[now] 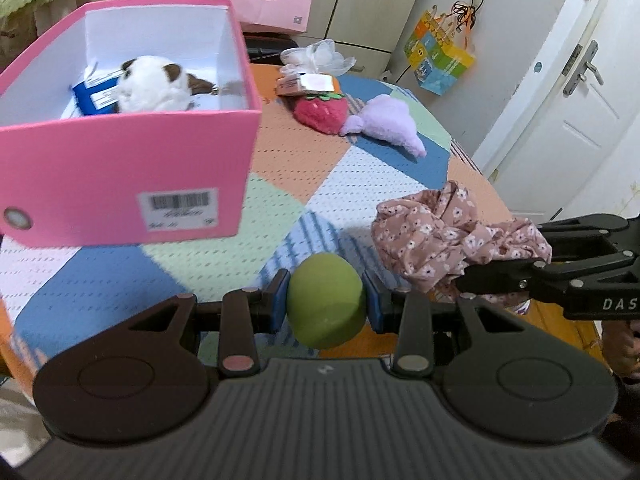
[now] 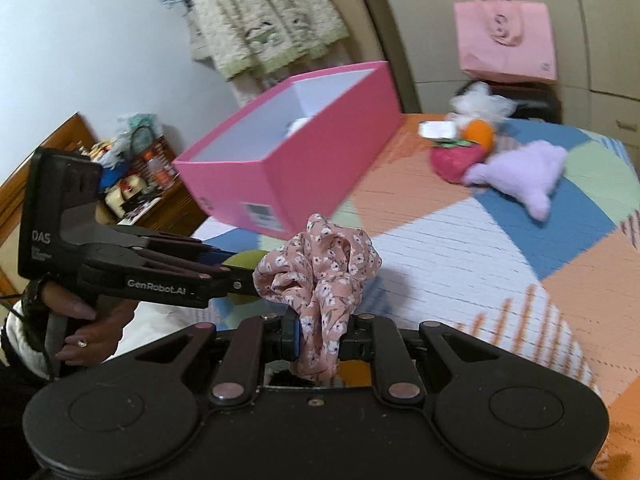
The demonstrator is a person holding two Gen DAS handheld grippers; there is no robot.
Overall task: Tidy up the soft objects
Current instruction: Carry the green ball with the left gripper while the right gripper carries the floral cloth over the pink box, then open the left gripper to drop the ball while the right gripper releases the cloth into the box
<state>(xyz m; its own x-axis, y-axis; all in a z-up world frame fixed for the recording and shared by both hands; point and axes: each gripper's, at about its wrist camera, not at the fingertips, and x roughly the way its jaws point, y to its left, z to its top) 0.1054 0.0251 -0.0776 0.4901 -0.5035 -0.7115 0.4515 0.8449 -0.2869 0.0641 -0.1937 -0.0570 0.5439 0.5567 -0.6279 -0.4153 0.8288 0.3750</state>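
Observation:
My left gripper point(image 1: 326, 304) is shut on a soft green ball point(image 1: 325, 300), held above the patchwork table. My right gripper point(image 2: 320, 336) is shut on a pink floral scrunchie point(image 2: 320, 268), which bunches up above its pads; the scrunchie point(image 1: 444, 236) shows just right of the ball in the left wrist view. A pink open box point(image 1: 128, 168) stands at the left with a white and brown plush point(image 1: 154, 84) inside; the pink box point(image 2: 296, 168) lies ahead of the scrunchie. A strawberry plush point(image 1: 322, 110) and a lilac plush point(image 1: 390, 122) lie on the table beyond.
White mesh fabric point(image 1: 318, 56) and an orange item point(image 2: 478, 132) sit at the table's far edge behind the strawberry. A pink paper bag point(image 2: 506, 40) stands behind the table. A door point(image 1: 568, 112) is at the right, cluttered wooden furniture point(image 2: 132, 176) at the left.

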